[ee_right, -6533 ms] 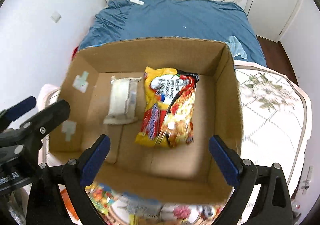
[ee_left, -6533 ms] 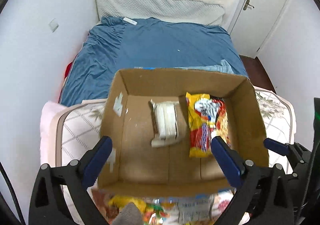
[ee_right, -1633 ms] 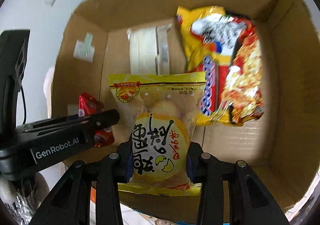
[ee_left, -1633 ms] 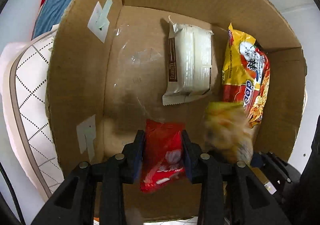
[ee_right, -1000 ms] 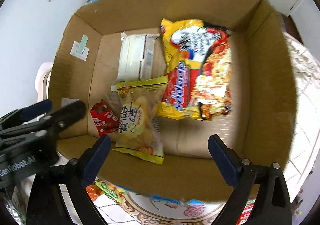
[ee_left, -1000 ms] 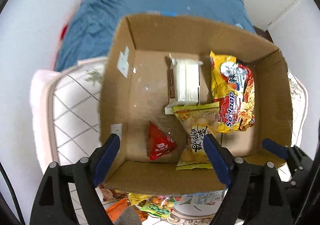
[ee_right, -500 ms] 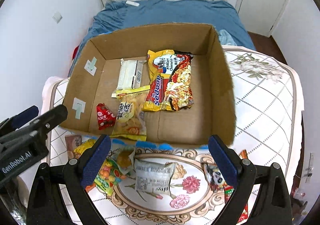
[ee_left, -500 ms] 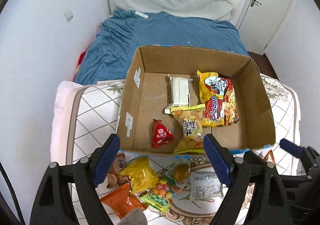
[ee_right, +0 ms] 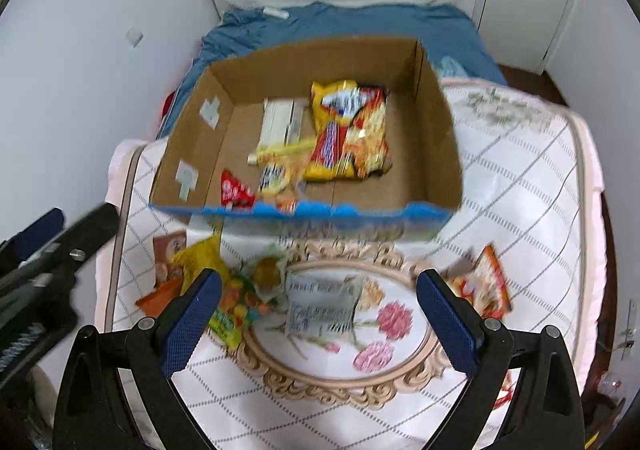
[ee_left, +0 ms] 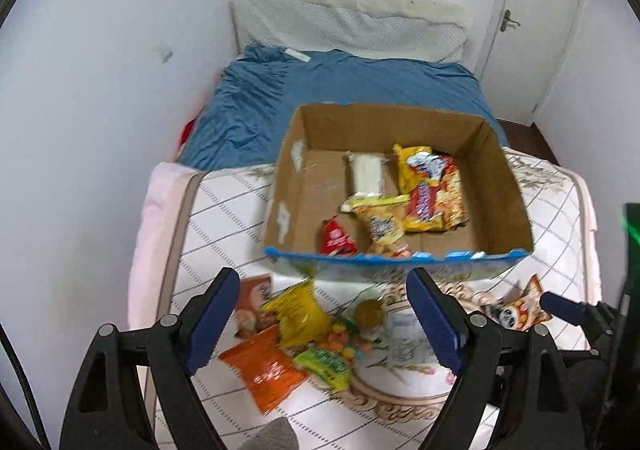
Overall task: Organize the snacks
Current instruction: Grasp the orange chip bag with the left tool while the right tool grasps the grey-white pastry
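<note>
Both my tongs are empty and stand wide: the left tongs (ee_left: 322, 320) and the right tongs (ee_right: 318, 316) hang above the loose snacks, pointing down, so that I can see everything and choose the next packet. Under the left tongs lie a yellow bag (ee_left: 298, 312), an orange packet (ee_left: 266, 370) and a green candy bag (ee_left: 326, 364), close together in a heap. Under the right tongs lies a clear packet (ee_right: 322, 308), and a red-orange packet (ee_right: 490, 286) lies apart to the right. They all rest on the quilted mat (ee_right: 520, 210). Beyond them stands the cardboard box (ee_left: 508, 186), open on top, where four snacks already lie flat, among them a noodle bag (ee_left: 434, 188). I judge the sorting is about half done.
</note>
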### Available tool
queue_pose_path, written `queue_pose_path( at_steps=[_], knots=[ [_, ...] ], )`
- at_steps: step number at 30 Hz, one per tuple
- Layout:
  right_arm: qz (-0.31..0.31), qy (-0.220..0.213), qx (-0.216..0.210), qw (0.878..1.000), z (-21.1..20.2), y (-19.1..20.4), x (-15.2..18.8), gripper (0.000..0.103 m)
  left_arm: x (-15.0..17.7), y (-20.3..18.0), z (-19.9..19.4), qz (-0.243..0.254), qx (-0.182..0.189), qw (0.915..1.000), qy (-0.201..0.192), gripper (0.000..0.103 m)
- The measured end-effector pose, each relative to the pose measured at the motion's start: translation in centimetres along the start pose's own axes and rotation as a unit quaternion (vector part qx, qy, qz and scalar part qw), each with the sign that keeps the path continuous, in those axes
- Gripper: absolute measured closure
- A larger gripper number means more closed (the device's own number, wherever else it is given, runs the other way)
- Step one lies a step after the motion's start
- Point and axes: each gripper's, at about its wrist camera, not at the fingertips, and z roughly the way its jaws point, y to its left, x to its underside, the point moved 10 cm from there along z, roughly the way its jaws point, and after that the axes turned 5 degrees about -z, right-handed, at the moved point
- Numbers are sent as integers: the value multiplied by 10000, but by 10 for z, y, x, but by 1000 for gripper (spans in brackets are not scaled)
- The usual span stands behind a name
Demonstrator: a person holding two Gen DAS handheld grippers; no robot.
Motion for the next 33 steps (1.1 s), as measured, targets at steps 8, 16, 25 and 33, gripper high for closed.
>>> queue_pose_path(
  at_steps=[8, 16, 25, 33],
  knots=[
    [334, 1141, -147, 9928, 95, -10, 54, 3, 67, 52, 60, -431, -434, 9933, 979, 18],
    [472, 1711, -147, 9840, 154, -5, 73, 3, 119, 66, 116, 95, -642, 9816, 1796, 18],
    [780, 1903, -24, 9786, 190, 1, 76, 2, 144, 81, 160, -860, -400, 9605, 2615, 18],
    [710, 1711, 334, 9821, 192, 4, 81, 13, 149, 98, 181, -1767, -415, 9450, 2722, 18]
  ],
)
